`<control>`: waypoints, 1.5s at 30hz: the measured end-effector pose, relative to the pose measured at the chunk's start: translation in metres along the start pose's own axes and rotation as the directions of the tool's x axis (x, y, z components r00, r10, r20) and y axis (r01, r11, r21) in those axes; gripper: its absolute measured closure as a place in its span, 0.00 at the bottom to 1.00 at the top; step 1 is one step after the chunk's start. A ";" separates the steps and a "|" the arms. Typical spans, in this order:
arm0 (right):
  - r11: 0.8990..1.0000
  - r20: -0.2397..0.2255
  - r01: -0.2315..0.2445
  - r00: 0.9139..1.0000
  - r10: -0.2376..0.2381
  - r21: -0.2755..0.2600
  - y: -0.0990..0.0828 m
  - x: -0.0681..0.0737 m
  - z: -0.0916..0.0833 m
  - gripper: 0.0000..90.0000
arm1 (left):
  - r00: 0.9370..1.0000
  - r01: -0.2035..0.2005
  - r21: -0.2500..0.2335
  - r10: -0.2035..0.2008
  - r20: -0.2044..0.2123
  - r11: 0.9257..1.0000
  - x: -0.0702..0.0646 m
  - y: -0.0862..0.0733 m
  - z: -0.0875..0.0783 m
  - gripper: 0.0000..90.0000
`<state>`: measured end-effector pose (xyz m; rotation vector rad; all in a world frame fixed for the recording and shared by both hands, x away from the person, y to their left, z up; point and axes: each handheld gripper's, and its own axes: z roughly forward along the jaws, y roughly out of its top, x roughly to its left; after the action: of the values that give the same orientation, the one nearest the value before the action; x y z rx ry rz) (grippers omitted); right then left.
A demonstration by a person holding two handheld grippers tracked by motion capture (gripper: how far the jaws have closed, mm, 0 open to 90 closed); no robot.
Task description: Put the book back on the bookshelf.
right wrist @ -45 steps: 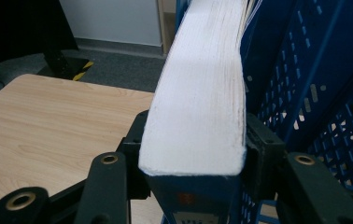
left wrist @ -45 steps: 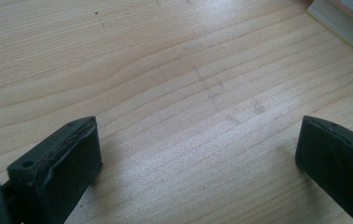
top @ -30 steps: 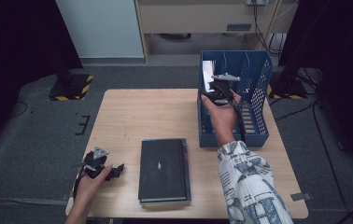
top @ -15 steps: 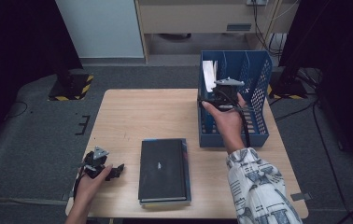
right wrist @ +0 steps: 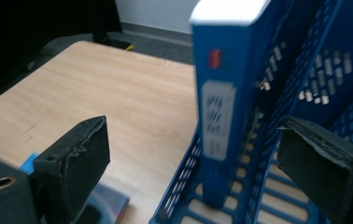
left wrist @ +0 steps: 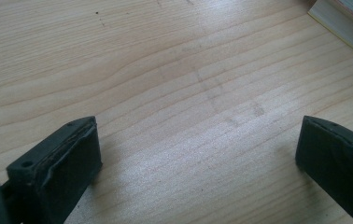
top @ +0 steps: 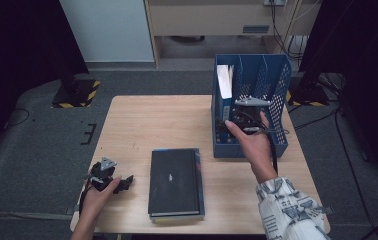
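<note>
Blue book (right wrist: pixel 221 88) upright in blue rack (top: pixel 277 87), spine facing right gripper (right wrist: pixel 191 163).
Long axis vertical, book stands btwn the jaws, just ahead, untouched; jaws wide, just been opening. Left gripper (left wrist: pixel 198 158) wide, nothing in it (bare wood table (left wrist: pixel 165 70) under it). Dark grey floor (top: pixel 37 135) around.

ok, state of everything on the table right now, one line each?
blue book: upright in the rack's left slot, released.
blue file rack: standing at the table's right side, other slots look empty.
black book: flat, closed, on another book.
right gripper: open, jaws just opened, either side of the blue book, not touching.
left gripper: open over bare table.
</note>
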<state>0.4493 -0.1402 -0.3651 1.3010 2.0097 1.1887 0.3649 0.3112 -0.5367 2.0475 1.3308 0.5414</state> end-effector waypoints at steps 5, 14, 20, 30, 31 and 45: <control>0.999 -0.048 0.045 0.998 -0.045 -0.002 -0.023 0.015 -0.009 0.15 | 1.000 -0.001 0.001 0.001 -0.002 1.000 -0.001 0.001 0.001 0.00; 0.992 -0.150 0.117 0.983 -0.109 0.042 -0.055 0.042 -0.008 0.20 | 1.000 0.001 0.000 -0.001 -0.003 1.000 -0.002 0.002 0.002 0.00; 0.987 -0.236 0.146 0.964 -0.126 0.069 -0.074 0.060 -0.002 0.18 | 1.000 0.002 -0.001 -0.002 -0.005 1.000 -0.002 0.002 0.002 0.00; 0.980 -0.338 0.171 0.932 -0.129 0.098 -0.113 0.080 0.023 0.17 | 1.000 0.002 -0.001 -0.002 -0.006 1.000 -0.003 0.002 0.002 0.00; 0.983 -0.341 0.159 0.933 -0.117 0.097 -0.117 0.081 0.026 0.18 | 1.000 0.003 -0.001 -0.003 -0.007 1.000 -0.003 0.002 0.002 0.00; 0.981 -0.380 0.149 0.920 -0.093 0.121 -0.130 0.088 0.024 0.17 | 0.999 0.038 -0.081 -0.034 0.042 0.996 -0.018 0.008 -0.015 0.06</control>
<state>0.3637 -0.0746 -0.4824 1.0535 2.4523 1.3278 0.3531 0.2969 -0.5205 1.9548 1.2983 0.5263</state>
